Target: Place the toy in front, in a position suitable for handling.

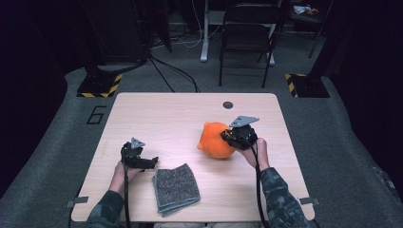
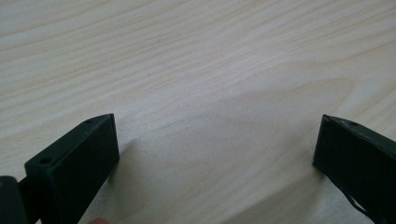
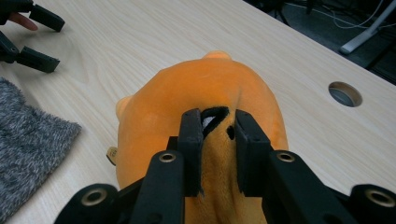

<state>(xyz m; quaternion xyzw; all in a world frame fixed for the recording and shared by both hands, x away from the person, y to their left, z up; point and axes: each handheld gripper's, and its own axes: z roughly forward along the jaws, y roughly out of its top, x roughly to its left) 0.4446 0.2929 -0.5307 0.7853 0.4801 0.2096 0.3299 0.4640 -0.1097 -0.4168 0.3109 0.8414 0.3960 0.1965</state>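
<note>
From the right gripper view we see what the high view hides: the right gripper (image 3: 213,140) has its fingers (image 3: 191,140) pinched on a fold of the orange plush toy (image 3: 163,112), a dark slit with a bit of white showing between their tips, perhaps a seam or an eye. In the high view the orange plush toy (image 1: 216,140) sits right of centre on the tabletop (image 1: 190,109), well clear of every edge, with bare wood behind it up to the round cable hole (image 1: 228,105). The folded grey cloth (image 1: 176,189) lies lower centre, near the front edge.

The left gripper (image 1: 138,159) rests low at the left, just beside the cloth; in its own view the left gripper (image 2: 215,158) has its fingers (image 2: 79,158) spread wide over bare wood. The right hand (image 1: 254,152) reaches in from the lower right, forearm angled inward.
</note>
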